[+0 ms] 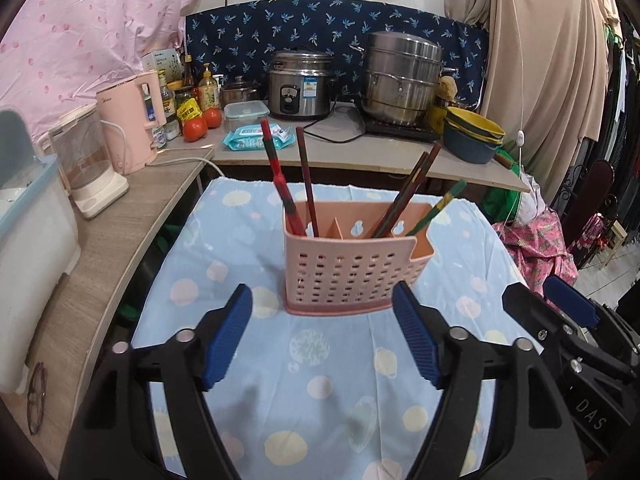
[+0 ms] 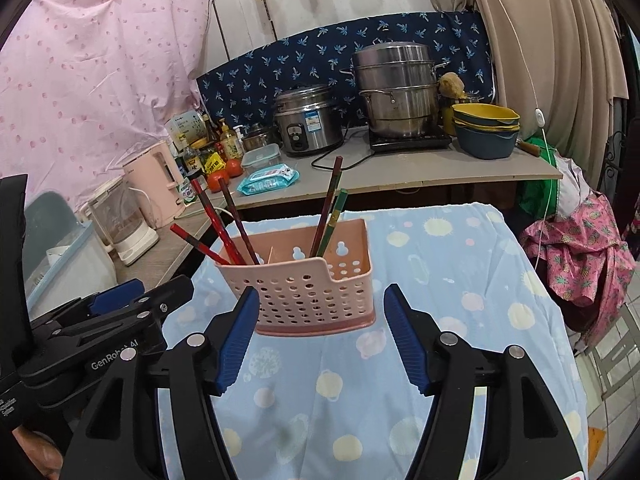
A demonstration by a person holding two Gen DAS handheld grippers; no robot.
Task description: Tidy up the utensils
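A pink perforated utensil holder (image 1: 352,268) stands upright on a table covered with a pale blue cloth (image 1: 320,380) printed with round yellow, pink and white shapes. The holder is split by a divider into compartments, and chopsticks lean out of both ends. In the left compartment red chopsticks (image 1: 280,184) and a dark brown one (image 1: 307,184) tilt up and to the left; from the right wrist view one more red stick (image 2: 196,244) lies lower, angled out over the holder's left rim. In the right compartment brown chopsticks (image 1: 408,192) and a green patterned one (image 1: 438,208) tilt to the right. The left gripper (image 1: 322,340) hangs just in front of the holder with its blue pads spread wide and nothing between them, touching nothing. The right gripper (image 2: 316,342) is likewise released, its pads apart and empty, the holder's base showing in the gap beyond them; it also appears at the right edge of the left wrist view, close beside the other. Past the table a grey counter (image 1: 360,152) carries a rice cooker (image 1: 300,88), a stacked steel steamer pot (image 1: 402,80), stacked yellow and blue bowls (image 1: 472,136), a pack of wet wipes (image 1: 256,140), two tomatoes (image 1: 202,124) and some bottles. To the left a pink kettle (image 1: 128,128) stands on a wooden shelf.
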